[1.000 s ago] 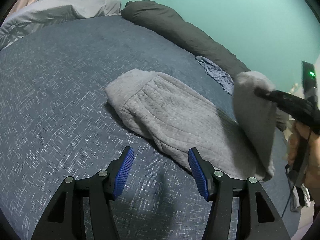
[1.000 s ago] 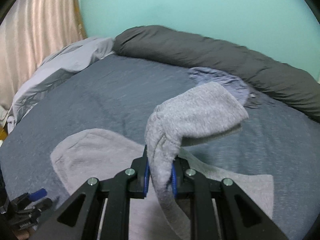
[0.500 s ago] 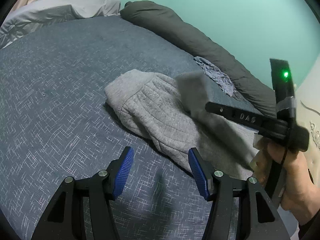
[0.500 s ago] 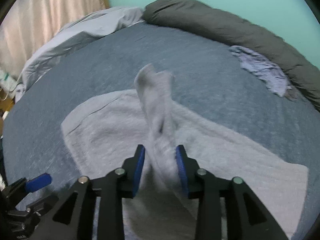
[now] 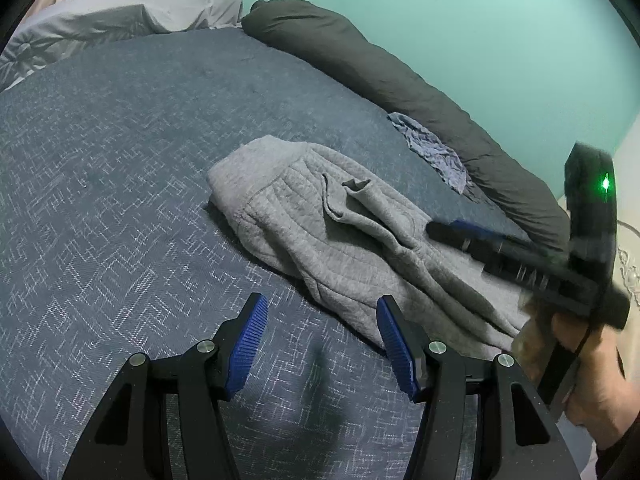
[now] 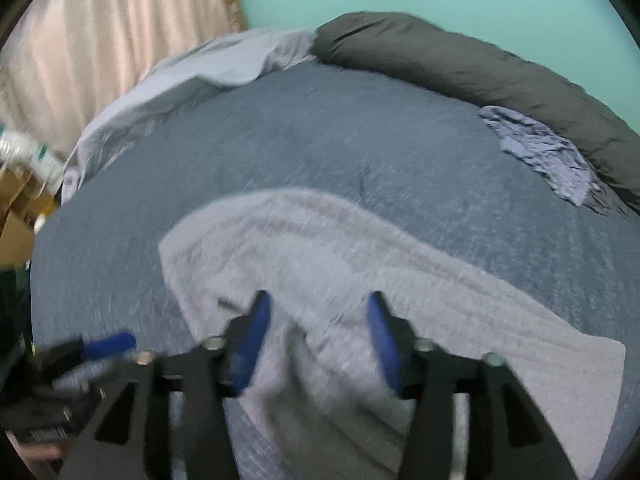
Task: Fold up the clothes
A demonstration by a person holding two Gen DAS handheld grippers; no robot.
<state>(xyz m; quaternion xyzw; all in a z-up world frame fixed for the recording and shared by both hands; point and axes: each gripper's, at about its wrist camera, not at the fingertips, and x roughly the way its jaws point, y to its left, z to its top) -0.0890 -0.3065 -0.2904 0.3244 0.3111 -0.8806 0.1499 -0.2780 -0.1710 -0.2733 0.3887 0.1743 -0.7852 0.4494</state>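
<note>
A grey knitted garment lies folded on the blue bed cover, with a loose flap resting on top of it. My left gripper hovers open over the cover just in front of the garment's near edge, nothing between its blue pads. In the right wrist view the same grey garment spreads below my right gripper, which is open above it and holds nothing. That view is blurred. The right gripper shows in the left wrist view, above the garment's right part.
A dark grey bolster runs along the teal wall. A crumpled blue cloth lies beside it. A pale grey duvet is bunched at the far left. A hand holds the right gripper's handle at the bed's right edge.
The right gripper carried the grey flap over the garment, opened and let it drop onto it. The left gripper has stayed still and open.
</note>
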